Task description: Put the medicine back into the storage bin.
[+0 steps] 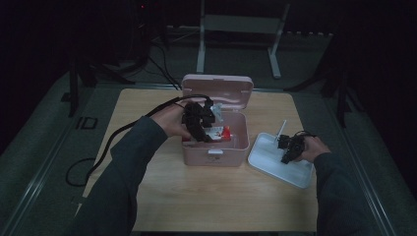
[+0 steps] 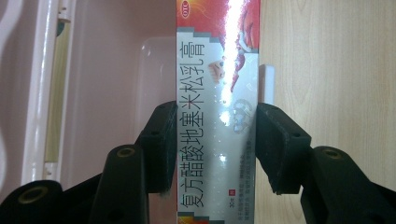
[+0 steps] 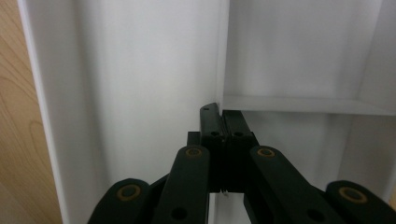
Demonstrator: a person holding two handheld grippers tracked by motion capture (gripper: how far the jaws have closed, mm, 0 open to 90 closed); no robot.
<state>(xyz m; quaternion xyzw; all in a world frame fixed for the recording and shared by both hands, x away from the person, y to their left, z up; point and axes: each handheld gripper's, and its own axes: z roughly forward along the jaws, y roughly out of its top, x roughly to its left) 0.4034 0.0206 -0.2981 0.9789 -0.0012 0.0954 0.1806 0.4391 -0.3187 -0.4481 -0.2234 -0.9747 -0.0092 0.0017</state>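
Observation:
A pink box (image 1: 216, 155) stands open mid-table, its lid (image 1: 217, 88) tipped back. My left gripper (image 1: 201, 125) hangs over the box's inside, shut on a long silver and red ointment carton (image 1: 222, 132). In the left gripper view the carton (image 2: 217, 70) runs upright between the jaws of the left gripper (image 2: 216, 109), and both pads press on its long sides. To the right, my right gripper (image 1: 286, 153) rests in a white tray (image 1: 265, 162). In the right gripper view the right gripper (image 3: 222, 109) has its jaws pinched on the tray's thin divider wall (image 3: 223, 56).
The wooden table (image 1: 206, 196) has bare room in front of the box and tray. In the left gripper view the pink box's inside (image 2: 102, 93) lies left of the carton and table wood (image 2: 327, 56) lies right. Cables trail off the table's left side. A white frame stands behind the table.

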